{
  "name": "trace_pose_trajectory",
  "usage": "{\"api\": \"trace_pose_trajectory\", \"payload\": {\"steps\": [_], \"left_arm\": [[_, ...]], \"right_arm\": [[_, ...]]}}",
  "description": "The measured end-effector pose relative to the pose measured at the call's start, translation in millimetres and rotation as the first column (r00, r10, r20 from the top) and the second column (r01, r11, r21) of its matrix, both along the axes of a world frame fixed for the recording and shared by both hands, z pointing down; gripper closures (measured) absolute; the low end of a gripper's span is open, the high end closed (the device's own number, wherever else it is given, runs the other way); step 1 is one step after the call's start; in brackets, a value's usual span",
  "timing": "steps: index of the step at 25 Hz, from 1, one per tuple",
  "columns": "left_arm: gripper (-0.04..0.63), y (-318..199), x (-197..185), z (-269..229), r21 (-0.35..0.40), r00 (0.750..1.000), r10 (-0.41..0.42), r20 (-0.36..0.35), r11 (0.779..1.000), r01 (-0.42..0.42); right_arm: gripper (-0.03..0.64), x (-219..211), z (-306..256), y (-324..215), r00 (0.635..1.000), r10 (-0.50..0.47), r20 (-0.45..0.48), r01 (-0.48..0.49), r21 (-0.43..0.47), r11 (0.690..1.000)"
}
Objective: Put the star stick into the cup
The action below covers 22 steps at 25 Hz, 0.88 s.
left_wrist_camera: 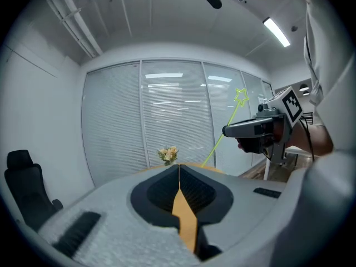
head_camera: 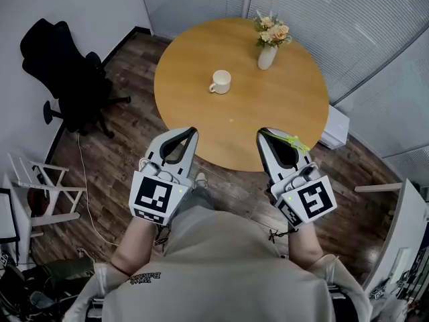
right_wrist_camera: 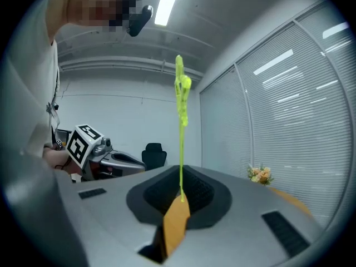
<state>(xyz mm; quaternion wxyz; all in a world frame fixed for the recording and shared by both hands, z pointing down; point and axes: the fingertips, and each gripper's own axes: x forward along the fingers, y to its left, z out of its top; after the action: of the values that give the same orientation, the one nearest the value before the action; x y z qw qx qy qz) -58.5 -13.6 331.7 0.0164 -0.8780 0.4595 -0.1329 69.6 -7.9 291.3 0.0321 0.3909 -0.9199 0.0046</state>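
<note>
round wooden table [head_camera: 281, 106], white cup [head_camera: 220, 82], flower vase [head_camera: 267, 56]

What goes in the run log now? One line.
right gripper: shut on star stick | left gripper: shut, empty | cup: upright on table | star stick: not yet in cup

Open tabletop [head_camera: 268, 116] leads to cup [head_camera: 220, 81]; vase [head_camera: 267, 56] stands behind-right.
</note>
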Motion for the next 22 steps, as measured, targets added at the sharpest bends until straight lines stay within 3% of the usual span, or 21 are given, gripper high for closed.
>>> {"api": "trace_pose_trajectory", "payload": {"steps": [9, 22], "left_arm": [[0.571, -87.0, -35.5, 0.1, -0.015, 0.998, 0.069, 0.012, 0.998, -0.069], [0.571, -155.1, -45.7, 18.0, -0.053, 0.991, 0.135, -0.016, 0.989, -0.136]], "right_arm": [[0.581, -39.6, -5.4, -82.2, 0.998, 0.062, -0.008, -0.062, -0.004, 0.998], [0.581, -42.2, 10.2, -147.1, 0.986, 0.158, -0.051, -0.159, -0.035, 0.987]]}}
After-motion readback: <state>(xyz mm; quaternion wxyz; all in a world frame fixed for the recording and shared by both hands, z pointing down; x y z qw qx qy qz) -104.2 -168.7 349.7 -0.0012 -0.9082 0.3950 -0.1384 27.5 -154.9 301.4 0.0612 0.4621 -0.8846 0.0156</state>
